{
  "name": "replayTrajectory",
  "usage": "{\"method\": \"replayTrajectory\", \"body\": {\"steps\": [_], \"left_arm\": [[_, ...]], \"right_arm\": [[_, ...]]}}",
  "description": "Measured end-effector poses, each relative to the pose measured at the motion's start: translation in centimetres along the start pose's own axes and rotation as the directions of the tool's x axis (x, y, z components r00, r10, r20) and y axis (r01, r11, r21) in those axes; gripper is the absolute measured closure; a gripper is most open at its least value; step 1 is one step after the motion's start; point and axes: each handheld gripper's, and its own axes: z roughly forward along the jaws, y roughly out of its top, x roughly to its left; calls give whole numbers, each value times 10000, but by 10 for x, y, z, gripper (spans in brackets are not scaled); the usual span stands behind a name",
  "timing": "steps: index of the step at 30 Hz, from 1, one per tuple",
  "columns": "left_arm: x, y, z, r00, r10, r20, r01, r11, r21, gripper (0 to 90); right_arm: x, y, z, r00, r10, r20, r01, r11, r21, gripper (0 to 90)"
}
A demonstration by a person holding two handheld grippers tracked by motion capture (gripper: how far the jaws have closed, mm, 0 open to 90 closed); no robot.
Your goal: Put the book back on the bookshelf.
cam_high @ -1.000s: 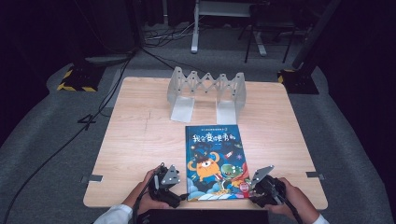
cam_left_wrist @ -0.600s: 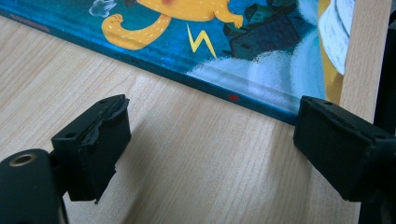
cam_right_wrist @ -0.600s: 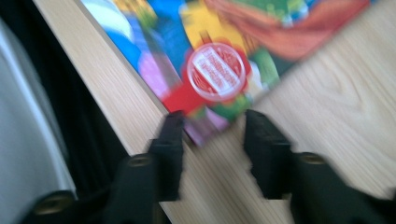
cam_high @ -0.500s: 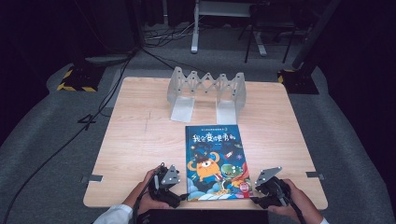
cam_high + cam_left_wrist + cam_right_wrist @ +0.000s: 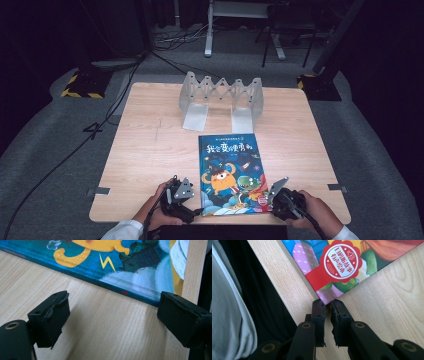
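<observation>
Dark studio floor, grey carpet, cables and stands behind; one pale wooden table (image 5: 150,150) at centre.

Landmark: one picture book (image 5: 231,172), flat, cover up, at the near middle of the table, its near edge close to the table's near edge.

Left of book: left gripper (image 5: 181,196), held in one hand (image 5: 159,214). Jaws spread wide, grasping nothing. In the left gripper view the book's (image 5: 120,262) left edge lies just ahead of the tips, apart from both.

Beyond book: one grey folding book rack (image 5: 221,99), accordion-linked, with two upright ends and two flat base plates, standing well apart from the book towards the far edge.

Right of book: right gripper (image 5: 281,192), held in the other hand (image 5: 316,212). In the right gripper view the jaws (image 5: 327,305) are nearly closed on the book's (image 5: 342,262) near right corner; whether they truly pinch it I cannot tell.

Handling note, as judgement: step appears to be taking hold of the book. Seat the corner deeper between the jaws before lifting, since a tip-only hold may slip; bring the left jaws squarely onto the edge for support.

Count: table 1; book 1; rack 1; grippers 2; hands 2.
</observation>
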Motion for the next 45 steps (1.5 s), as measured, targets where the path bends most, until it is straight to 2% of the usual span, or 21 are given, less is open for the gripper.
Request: {"method": "replayTrajectory", "body": {"steps": [1,4,6,7,11,15,16,17,18,19,20,21,23,27,29,31,37,39,41,43,45], "left_arm": [[0,0,0,10000,15,11,-15,10000,-6,114],[1,0,-1,10000,36,47,-36,10000,-28,121],[3,-1,-1,10000,11,52,-11,10000,-29,123],[5,-2,-2,10000,67,54,-66,10000,-32,122],[13,-4,-4,9996,-189,-200,188,9998,-34,120],[18,-6,-6,9984,-395,-405,393,9992,-42,120],[19,-6,-7,9984,-388,-413,386,9992,-44,120],[20,-7,-7,9981,-441,-435,439,9990,-48,120],[20,-7,-7,9981,-441,-435,439,9990,-48,120],[20,-7,-7,9981,-443,-437,441,9990,-38,120],[20,-7,-7,9981,-443,-437,441,9990,-38,120],[20,-7,-7,9980,-447,-437,446,9990,-41,120],[20,-7,-7,9980,-446,-437,445,9990,-39,120],[20,-7,-7,9981,-444,-436,442,9990,-38,120],[20,-7,-7,9981,-443,-436,442,9990,-41,120],[20,-7,-7,9981,-444,-437,442,9990,-39,120],[20,-7,-8,9984,-400,-406,399,9992,-39,121],[21,-8,-8,9981,-443,-433,443,9990,-12,121],[22,-8,-8,9981,-438,-443,437,9990,-36,121],[24,-9,-9,9978,-466,-473,465,9989,-48,121],[25,-9,-9,9977,-462,-505,461,9989,-31,121]], "right_arm": [[-1,-5,0,9998,162,-111,-167,9990,-422,813],[-5,-22,1,9974,506,-508,-588,9828,-1751,811],[-5,-29,4,9983,290,-512,-409,9670,-2515,805],[-6,-32,5,9961,477,-745,-669,9572,-2816,791],[-12,-31,13,9870,580,-1499,-1121,9168,-3833,611],[-14,-21,9,9826,320,-1831,-1125,8866,-4487,466],[-15,-18,7,9773,291,-2096,-1255,8772,-4634,429],[-17,-16,4,9729,439,-2268,-1498,8674,-4746,412],[-17,-16,4,9729,439,-2268,-1498,8674,-4746,412],[-26,-9,-1,9584,580,-2796,-1979,8407,-5041,348],[-26,-9,-1,9584,580,-2796,-1979,8407,-5041,348],[-29,-7,-2,9538,601,-2943,-2096,8349,-5089,326],[-35,-1,-1,9421,561,-3305,-2261,8344,-5027,303],[-48,11,1,9392,809,-3338,-2530,8202,-5130,304],[-58,17,3,9375,1032,-3325,-2741,8077,-5221,307],[-64,25,5,9426,1114,-3148,-2719,8033,-5299,307],[-84,45,19,9264,1397,-3496,-3225,7734,-5458,330],[-88,49,23,9173,1299,-3765,-3341,7656,-5498,378],[-90,50,25,9081,1121,-4036,-3454,7456,-5699,439],[-89,50,23,9059,910,-4137,-3426,7316,-5894,481],[-86,48,20,9090,536,-4133,-3237,7154,-6192,517]]}}
